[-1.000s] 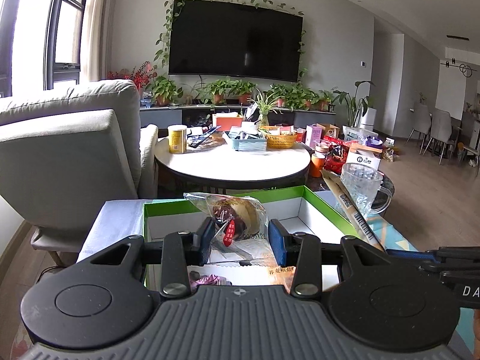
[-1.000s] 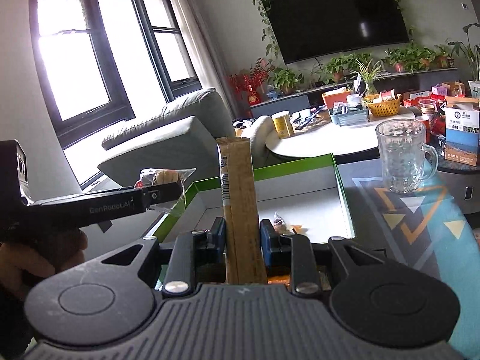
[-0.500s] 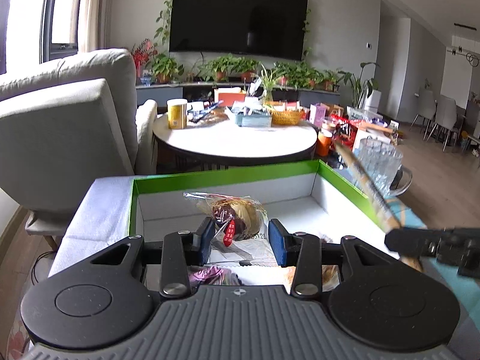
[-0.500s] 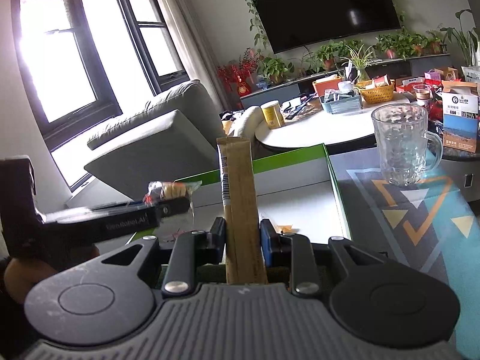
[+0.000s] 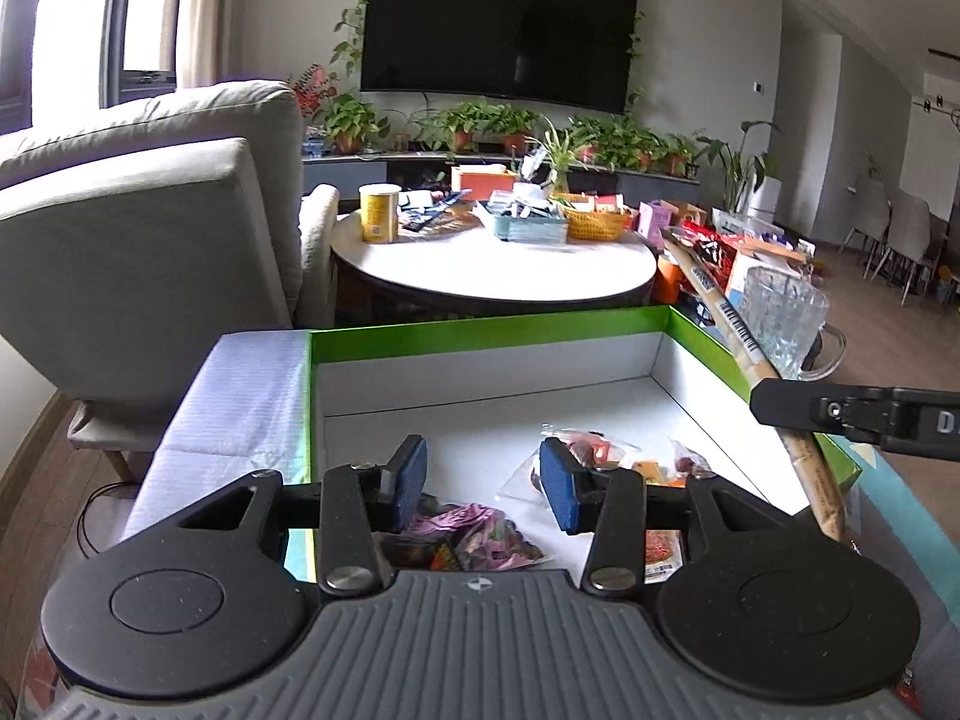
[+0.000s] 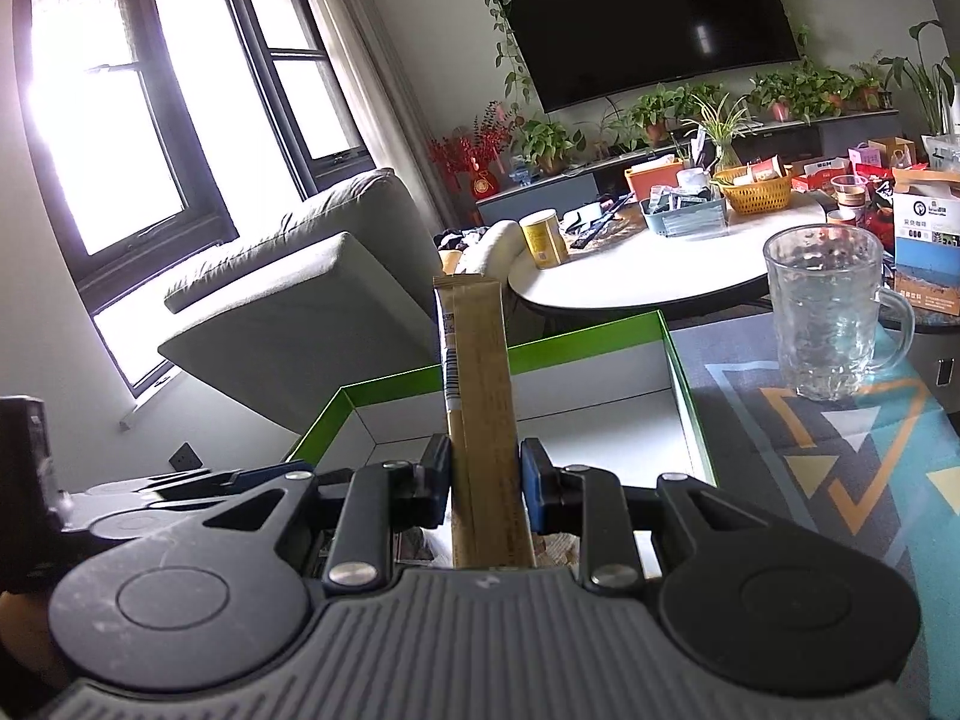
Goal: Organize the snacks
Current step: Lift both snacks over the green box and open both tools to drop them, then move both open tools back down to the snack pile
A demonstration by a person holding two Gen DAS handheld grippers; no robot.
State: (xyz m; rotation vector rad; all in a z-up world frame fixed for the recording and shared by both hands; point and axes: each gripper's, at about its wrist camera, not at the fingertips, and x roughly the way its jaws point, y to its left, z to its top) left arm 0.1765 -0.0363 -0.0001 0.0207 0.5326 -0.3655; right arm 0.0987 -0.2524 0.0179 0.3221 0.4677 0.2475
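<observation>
Right wrist: right tool (image 6: 485, 474) clamps upright snack stick (image 6: 478, 384).

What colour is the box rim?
Bright green, white inside; the box shows best in the left wrist view.

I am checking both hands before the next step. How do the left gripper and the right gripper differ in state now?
The left gripper has its jaws apart and opening, with nothing between them; the right gripper is shut on a long tan paper stick packet. The left hangs above wrapped snacks in the green-edged white box; the right holds its packet upright. Both have blue pads.
</observation>
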